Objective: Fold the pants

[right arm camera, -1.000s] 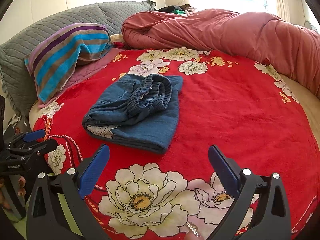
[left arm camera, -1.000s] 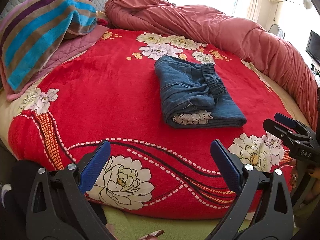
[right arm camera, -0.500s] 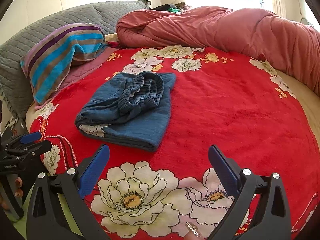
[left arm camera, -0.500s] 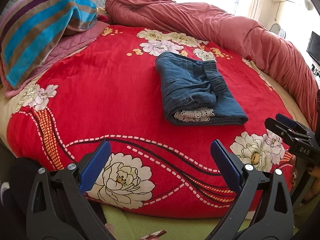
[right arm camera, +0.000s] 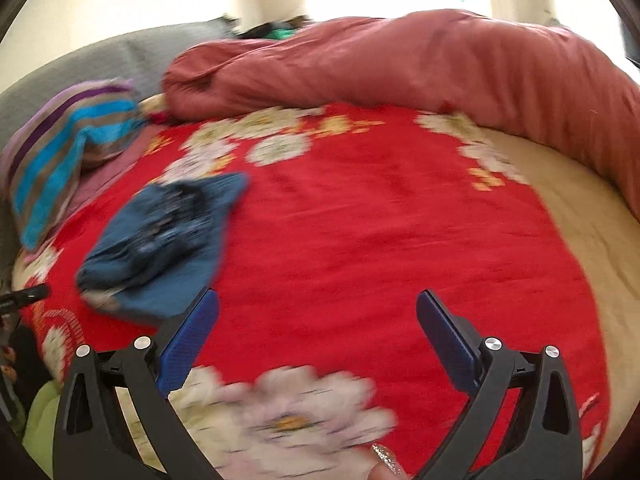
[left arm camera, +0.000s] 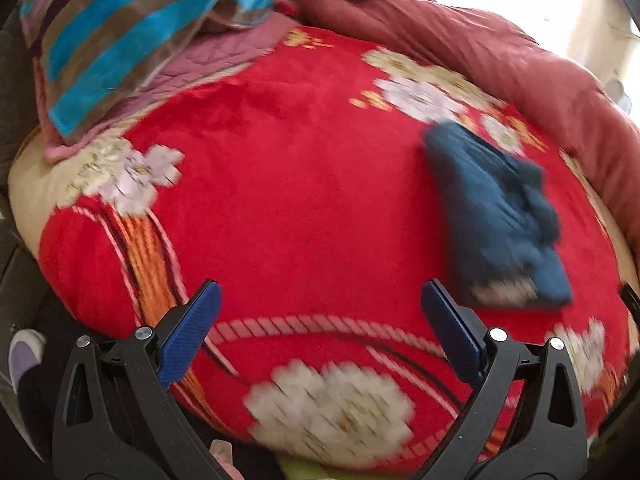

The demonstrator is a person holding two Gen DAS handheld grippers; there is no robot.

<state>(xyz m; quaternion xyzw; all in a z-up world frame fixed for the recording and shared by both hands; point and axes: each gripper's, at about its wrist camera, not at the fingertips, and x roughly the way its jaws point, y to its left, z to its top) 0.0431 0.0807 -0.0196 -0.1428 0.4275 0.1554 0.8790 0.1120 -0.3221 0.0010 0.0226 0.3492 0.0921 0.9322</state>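
Lying folded on the red blanket [left arm camera: 304,184], the pants [left arm camera: 496,220] make a compact blue bundle with a pale patch showing at the near end. In your left view they sit to the right of centre, beyond the right fingertip; in your right view the pants [right arm camera: 160,248] sit to the left, their near corner just behind the left fingertip. Both views are smeared, so fine folds and the waistband cannot be made out.

Your left gripper [left arm camera: 320,340] hangs over the near edge of the blanket with its blue pads [left arm camera: 188,344] spread wide and nothing between them. Your right gripper [right arm camera: 318,344] is the same: pads [right arm camera: 448,344] wide apart, empty, over a large white flower [right arm camera: 288,420] printed on the blanket [right arm camera: 380,240]. Neither gripper touches the pants.

A striped pillow [left arm camera: 132,32] leans at the far left of the bed, resting on a pink quilted cover [left arm camera: 200,60]. A rolled duvet [left arm camera: 480,48] in dusty red runs along the far and right side, well apart from the pants. A painted fingernail [right arm camera: 384,456] shows at the bottom of your right view.
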